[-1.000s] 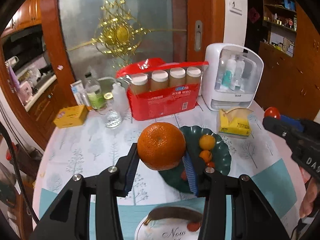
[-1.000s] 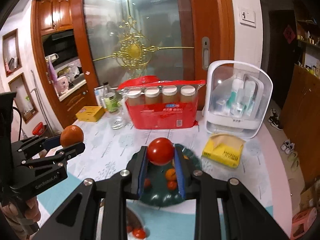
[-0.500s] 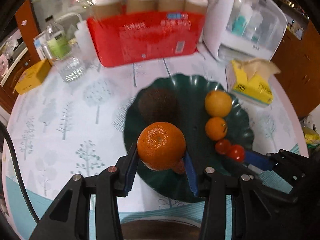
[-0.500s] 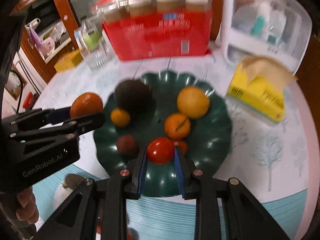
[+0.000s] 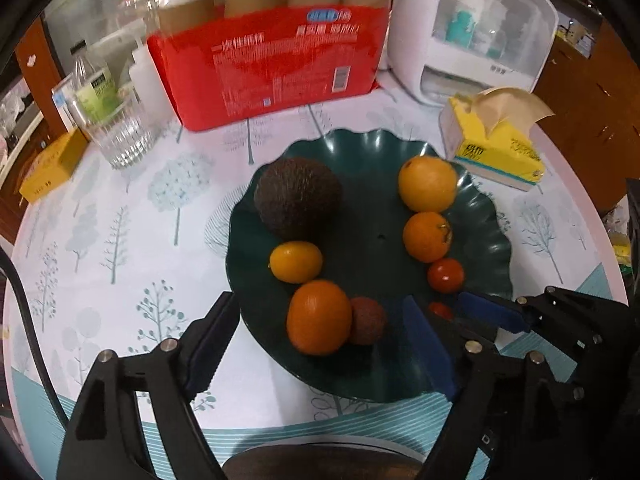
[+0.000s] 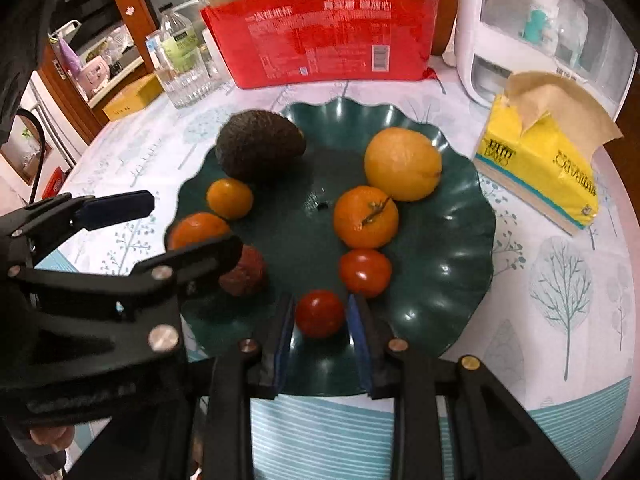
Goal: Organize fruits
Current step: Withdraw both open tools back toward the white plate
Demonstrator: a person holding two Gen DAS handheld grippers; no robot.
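Note:
A dark green wavy plate (image 5: 480, 216) holds an avocado (image 5: 298, 196), a yellow orange (image 5: 427, 183), a tangerine (image 5: 426, 236), a tomato (image 5: 445, 275), a small orange (image 5: 296, 262) and a dark red fruit (image 5: 366, 320). The big orange (image 5: 319, 317) lies on the plate's near edge. My left gripper (image 5: 318, 302) straddles it, jaws opening, pads well clear. My right gripper (image 6: 320, 300) has a second tomato (image 6: 320, 314) between its pads. That tomato rests on the plate, the jaws are opening, and a thin gap shows on each side.
Behind the plate stands a red pack of paper cups (image 5: 272, 48). A white storage box (image 5: 476, 28) and a yellow tissue box (image 5: 496, 148) are at the right. A glass (image 5: 120, 136), bottles and a yellow carton (image 5: 48, 168) are at the left. Another plate's rim (image 5: 320, 456) shows nearest me.
Both grippers came down from high above the table to the green plate. The left jaws spread and the big orange now lies on the plate. The right tomato now rests on the plate, its pads just off it.

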